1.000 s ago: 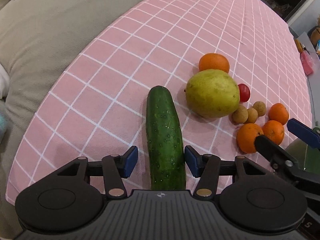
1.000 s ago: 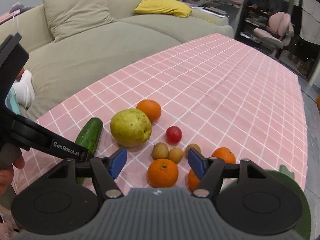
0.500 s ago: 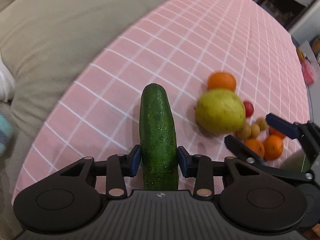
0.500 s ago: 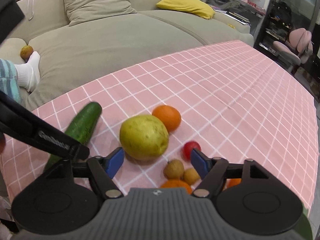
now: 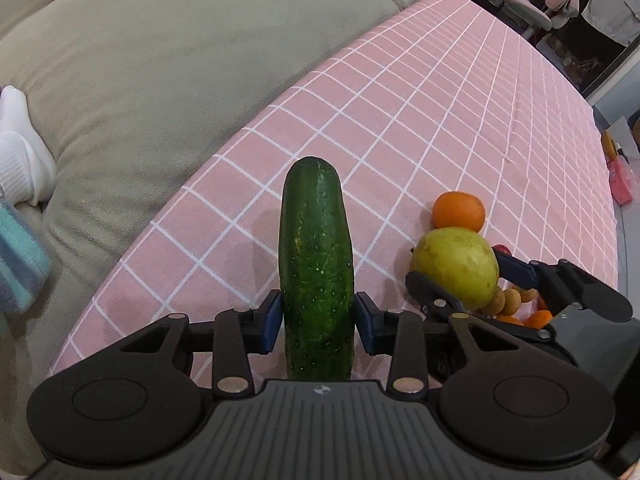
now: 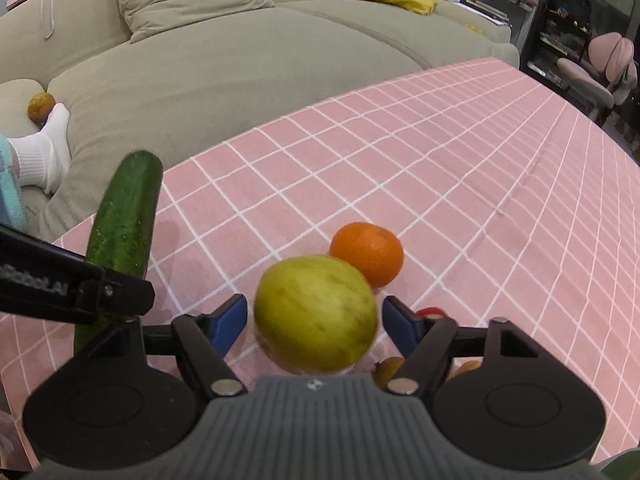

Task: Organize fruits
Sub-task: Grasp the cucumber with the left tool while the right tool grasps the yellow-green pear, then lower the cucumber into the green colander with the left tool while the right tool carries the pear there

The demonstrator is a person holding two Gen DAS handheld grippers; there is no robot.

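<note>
The pink checked tablecloth lies bare toward the upper right. The left gripper clamps the cucumber at centre frame. The right gripper, jaws closing, straddles the pear without touching.

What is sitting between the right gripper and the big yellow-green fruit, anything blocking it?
Nothing visible. The yellow-green fruit already sits between the right gripper's blue pads, which have just been closing but show small gaps on both sides. The orange lies just behind it, and the cucumber is off to the side in the left gripper.
</note>
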